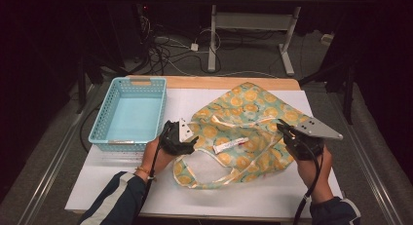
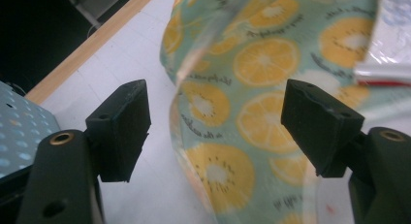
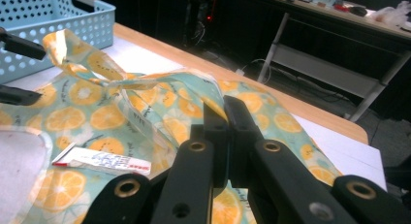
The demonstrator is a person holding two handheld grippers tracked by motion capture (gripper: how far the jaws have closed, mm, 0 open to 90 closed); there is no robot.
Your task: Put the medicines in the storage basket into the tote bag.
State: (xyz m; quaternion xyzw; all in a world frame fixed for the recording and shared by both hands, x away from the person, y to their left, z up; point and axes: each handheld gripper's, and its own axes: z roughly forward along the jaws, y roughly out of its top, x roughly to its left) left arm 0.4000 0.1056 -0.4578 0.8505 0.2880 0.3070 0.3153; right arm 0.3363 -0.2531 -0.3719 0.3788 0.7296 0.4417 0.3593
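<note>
Two grippers work one soft fabric bag (image 1: 243,132) printed with orange slices. In the high view the left gripper (image 1: 191,140) sits at the bag's left edge, the blue basket (image 1: 129,113) just beyond its outer side; the right gripper (image 1: 284,129) meets the bag's right edge, with a small white packet (image 1: 230,145) lying on the cloth between the two.

In the left gripper view the jaws stand spread, the bag's edge (image 2: 232,122) between them but unpinched.

In the right gripper view the jaws are pressed together on a fold of cloth (image 3: 213,100).

The bag looks light, limp and likely to sag, so hems or handles are probably the surest holds.
</note>
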